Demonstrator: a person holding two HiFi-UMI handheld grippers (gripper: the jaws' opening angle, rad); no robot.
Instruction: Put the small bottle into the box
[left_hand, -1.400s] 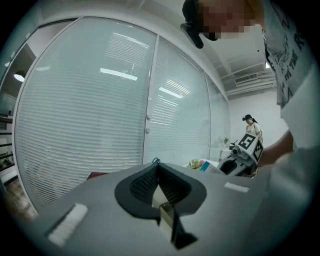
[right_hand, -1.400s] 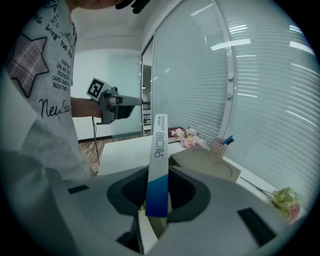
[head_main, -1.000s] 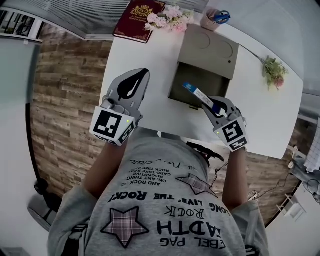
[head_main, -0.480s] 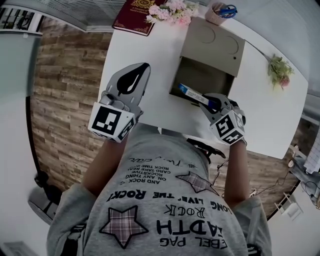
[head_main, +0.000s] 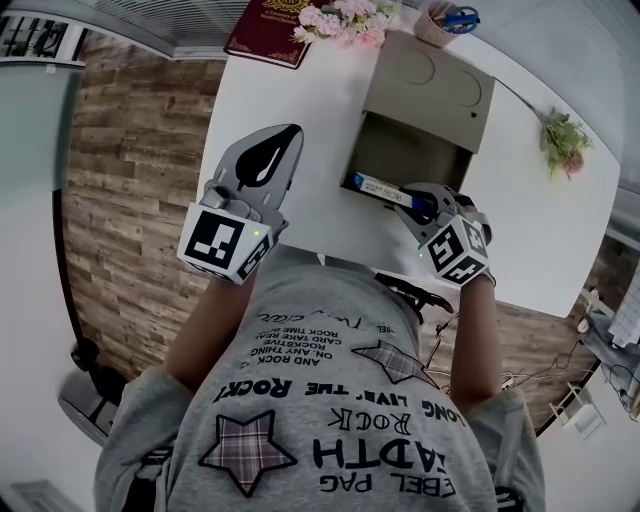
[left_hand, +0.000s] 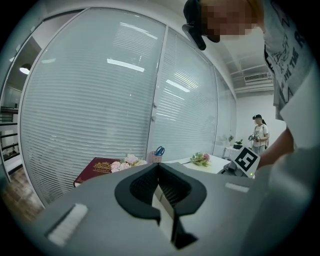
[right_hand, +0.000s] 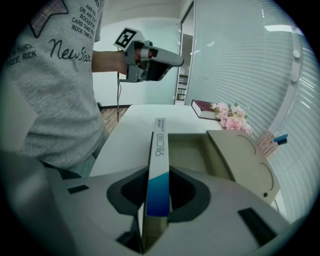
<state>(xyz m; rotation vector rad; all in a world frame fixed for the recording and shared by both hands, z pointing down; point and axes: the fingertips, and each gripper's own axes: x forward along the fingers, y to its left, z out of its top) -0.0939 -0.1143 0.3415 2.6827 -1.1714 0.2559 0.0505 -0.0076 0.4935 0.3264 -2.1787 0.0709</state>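
Your right gripper (right_hand: 156, 199) is clamped on the blue end of a slim blue-and-white carton (head_main: 378, 186). No bare bottle is in sight, so this pack is presumably the task's thing. Gripping it by one end leaves the long white printed part free to go in first. The carton sits on edge between the pads and reaches out from the jaws over the near rim of the open grey box (head_main: 400, 140). Seen from your head, it lies almost crosswise along the front of the compartment, with its free end near the front left corner. Whether it already touches the rim cannot be told. The box's lid (head_main: 435, 85) is folded back away from you, so the cavity is open from above, and tilting the gripper downward suits lowering the pack into it. As it lies, the carton looks about as long as the opening is wide, so you will likely need to line it up with the cavity before letting go. Your left gripper (left_hand: 159, 170) is fully closed on nothing and is held above the white table (head_main: 310, 100), well to the left of the box. There it stays out of the way and does not hide the opening.
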